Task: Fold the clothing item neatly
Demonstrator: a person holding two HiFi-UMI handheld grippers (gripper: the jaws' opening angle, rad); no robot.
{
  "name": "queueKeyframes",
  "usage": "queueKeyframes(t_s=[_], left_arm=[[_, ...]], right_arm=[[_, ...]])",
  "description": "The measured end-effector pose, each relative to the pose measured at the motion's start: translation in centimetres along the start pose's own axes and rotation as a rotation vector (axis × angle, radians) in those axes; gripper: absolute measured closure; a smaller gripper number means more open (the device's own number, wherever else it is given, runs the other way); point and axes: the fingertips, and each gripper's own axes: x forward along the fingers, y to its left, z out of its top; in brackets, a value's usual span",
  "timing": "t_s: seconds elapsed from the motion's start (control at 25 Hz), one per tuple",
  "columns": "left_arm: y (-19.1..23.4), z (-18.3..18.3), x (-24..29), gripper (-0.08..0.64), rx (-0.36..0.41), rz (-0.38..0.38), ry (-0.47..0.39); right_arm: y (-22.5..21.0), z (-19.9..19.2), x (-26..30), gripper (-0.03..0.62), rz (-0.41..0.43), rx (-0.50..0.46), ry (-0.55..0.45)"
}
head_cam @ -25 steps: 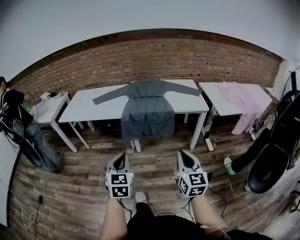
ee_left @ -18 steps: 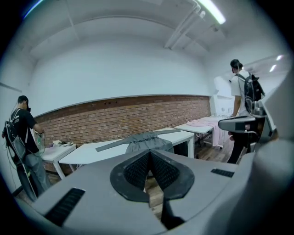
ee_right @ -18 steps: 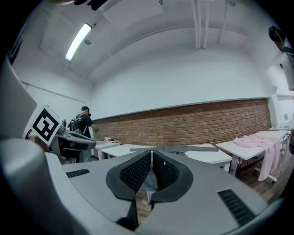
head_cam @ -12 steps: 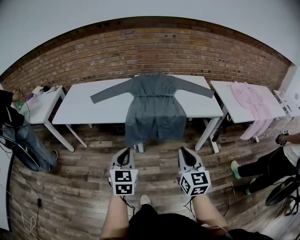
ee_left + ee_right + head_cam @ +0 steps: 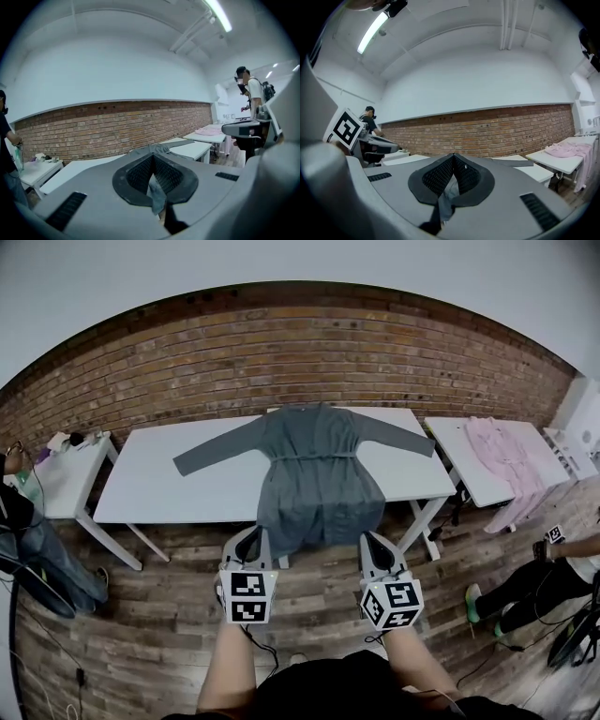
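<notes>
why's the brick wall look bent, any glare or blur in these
head view: wide-angle lens bows the brick wall into an arc; left gripper view: ceiling light strip is blown out, corners black; right gripper view: pink garment at the edge looks soft

A bare loft-style workroom, set up more like a recording lab than a home. A row of white tables [image 5: 178, 491] stands against a long brick wall [image 5: 309, 352], under a white ceiling [image 5: 117, 28] with a fluorescent tube light [image 5: 219, 13] and exposed pipes [image 5: 508, 23]. A grey robe [image 5: 317, 474] lies spread on the middle table and a pink garment [image 5: 502, 451] on the right one. Other people occupy the wood-plank floor [image 5: 150, 606] at far left [image 5: 28, 545] and far right [image 5: 525, 582].
</notes>
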Motion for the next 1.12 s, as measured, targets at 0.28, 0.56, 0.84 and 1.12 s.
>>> queueKeyframes(t_s=[0.28, 0.56, 0.84, 1.12], left_arm=[[1.6, -0.6, 3.9, 0.569, -0.024, -0.032, 0.006], [4.8, 0.4, 8.3, 0.569, -0.05, -0.013, -0.001], [5.5, 2.5, 15.4, 0.569, 0.024, 0.009, 0.018], [5.1, 3.4, 23.2, 0.569, 0.007, -0.02, 0.034]], right_arm=[[-1.2, -0.8, 3.6, 0.592, -0.033, 0.015, 0.017], [-2.2, -0.6, 9.2, 0.592, -0.009, 0.006, -0.002], [-5.7, 0.1, 16.3, 0.592, 0.014, 0.027, -0.01], [-8.8, -1.8, 22.3, 0.592, 0.068, 0.042, 0.036]])
